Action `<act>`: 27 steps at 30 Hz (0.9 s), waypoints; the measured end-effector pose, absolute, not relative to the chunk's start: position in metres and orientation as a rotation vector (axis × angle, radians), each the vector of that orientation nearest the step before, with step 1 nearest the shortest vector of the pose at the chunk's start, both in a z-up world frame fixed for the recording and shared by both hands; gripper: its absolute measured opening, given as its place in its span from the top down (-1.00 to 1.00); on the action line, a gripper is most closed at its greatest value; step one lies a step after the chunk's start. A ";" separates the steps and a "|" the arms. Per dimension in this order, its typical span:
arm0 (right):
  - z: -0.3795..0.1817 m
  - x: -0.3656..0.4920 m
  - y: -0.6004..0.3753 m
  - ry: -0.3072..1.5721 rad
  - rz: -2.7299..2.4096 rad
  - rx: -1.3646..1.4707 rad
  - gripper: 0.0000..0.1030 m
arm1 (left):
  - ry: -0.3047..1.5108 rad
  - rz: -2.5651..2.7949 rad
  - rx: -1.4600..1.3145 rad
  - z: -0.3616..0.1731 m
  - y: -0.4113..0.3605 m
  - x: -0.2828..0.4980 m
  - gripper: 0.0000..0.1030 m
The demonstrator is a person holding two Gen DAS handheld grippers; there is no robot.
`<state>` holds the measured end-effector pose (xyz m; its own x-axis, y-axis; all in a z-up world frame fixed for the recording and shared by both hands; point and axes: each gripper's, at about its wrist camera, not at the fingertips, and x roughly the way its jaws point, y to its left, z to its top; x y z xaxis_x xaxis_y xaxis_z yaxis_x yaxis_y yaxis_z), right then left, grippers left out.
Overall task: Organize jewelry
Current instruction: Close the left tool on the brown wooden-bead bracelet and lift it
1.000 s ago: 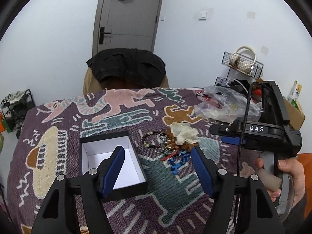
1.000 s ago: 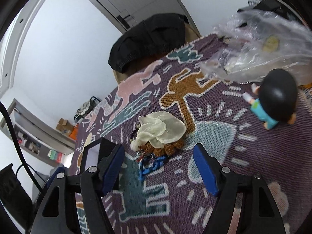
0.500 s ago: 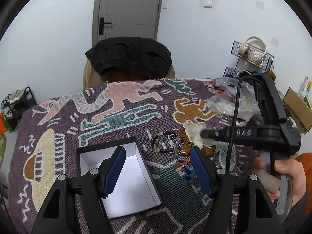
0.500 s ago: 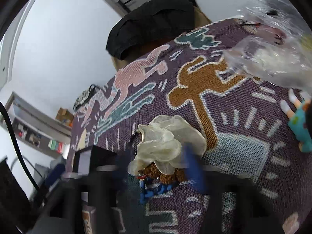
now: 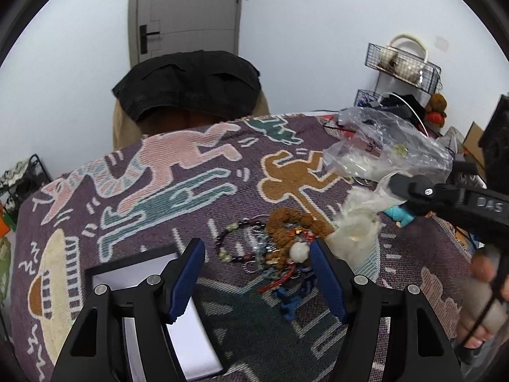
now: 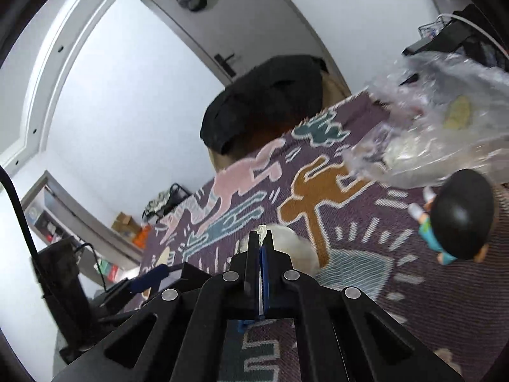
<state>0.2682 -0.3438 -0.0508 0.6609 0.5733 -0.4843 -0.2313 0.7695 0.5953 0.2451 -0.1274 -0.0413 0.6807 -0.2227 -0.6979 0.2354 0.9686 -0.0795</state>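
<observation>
A pile of jewelry (image 5: 280,248) lies on the patterned cloth: a dark bead bracelet (image 5: 235,242), a brown bead string (image 5: 286,226), a white bead (image 5: 299,251), red cords and a blue piece (image 5: 292,299). My left gripper (image 5: 257,273) is open and empty, just before the pile. An open black box (image 5: 152,315) with a white lining sits under its left finger. My right gripper (image 6: 262,242) is shut on a cream-white fabric flower (image 6: 296,251), held lifted to the right of the pile in the left wrist view (image 5: 356,222).
A crumpled clear plastic bag (image 5: 388,149) lies at the back right. A small figurine with a black head (image 6: 458,216) stands near it. A chair with a black garment (image 5: 191,86) is behind the table. Wire shelves (image 5: 404,63) stand by the wall.
My right gripper has closed on the white flower and lifted it off the pile to the right, uncovering the brown beads. My left gripper has moved forward toward the pile.
</observation>
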 end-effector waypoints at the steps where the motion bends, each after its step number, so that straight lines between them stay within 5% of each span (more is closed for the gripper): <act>1: -0.049 0.265 -0.348 0.704 0.474 0.524 0.95 | 0.788 -0.266 0.020 -0.042 -0.131 0.248 -0.35; 10: -0.047 0.245 -0.377 0.657 0.413 0.541 0.95 | 0.888 -0.301 -0.018 -0.057 -0.151 0.288 -0.34; 18: -0.060 0.244 -0.391 0.668 0.394 0.577 0.95 | 1.028 -0.289 -0.072 -0.086 -0.160 0.323 0.08; 22: -0.066 0.245 -0.396 0.675 0.384 0.589 0.95 | 1.059 -0.271 -0.093 -0.096 -0.160 0.329 0.53; 27: -0.068 0.245 -0.397 0.678 0.382 0.593 0.95 | 1.028 -0.284 -0.124 -0.085 -0.154 0.325 0.63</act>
